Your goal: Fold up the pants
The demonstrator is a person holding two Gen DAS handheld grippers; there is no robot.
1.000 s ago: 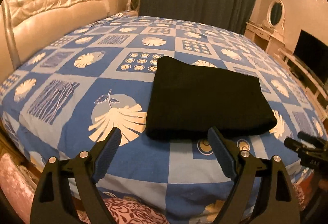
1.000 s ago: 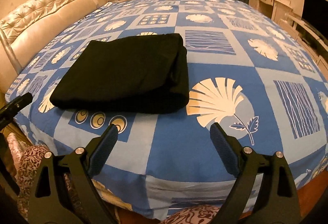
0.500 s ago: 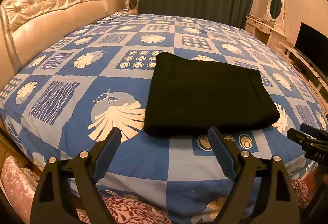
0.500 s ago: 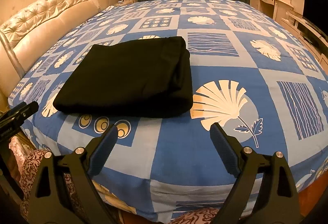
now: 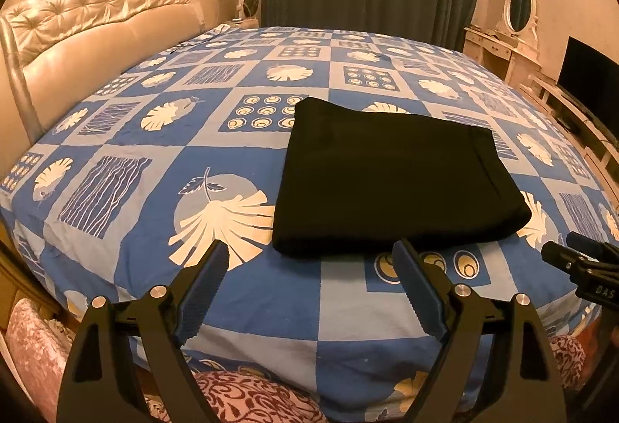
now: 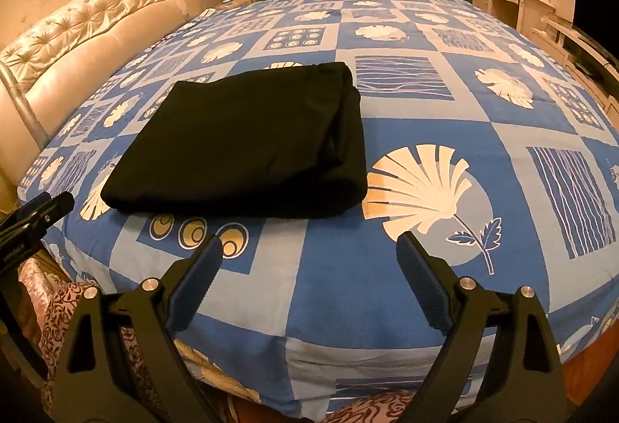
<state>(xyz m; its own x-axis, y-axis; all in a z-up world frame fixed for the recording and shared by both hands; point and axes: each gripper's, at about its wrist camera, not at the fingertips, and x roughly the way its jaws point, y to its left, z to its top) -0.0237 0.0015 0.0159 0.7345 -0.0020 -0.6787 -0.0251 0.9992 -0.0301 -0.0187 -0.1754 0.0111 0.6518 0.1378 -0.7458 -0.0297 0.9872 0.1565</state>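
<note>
- Pants (image 5: 390, 179): black soft cloth, folded into a thick rectangle, lying flat near the bed's front edge.
- Bed (image 5: 271, 291): blue patchwork-print sheet, tufted cream headboard (image 5: 96, 20).
- Left hand-held gripper (image 5: 309, 260) and right hand-held gripper (image 6: 309, 252): ribbed blue pads spread wide, holding nothing, apart from the cloth.

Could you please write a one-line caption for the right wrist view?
Folded black pants lie on the blue patterned bedspread, beyond the open, empty right gripper.

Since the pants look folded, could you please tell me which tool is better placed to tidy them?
Probably left: the left tool points at the pants; the right tool faces bare bedspread.
</note>
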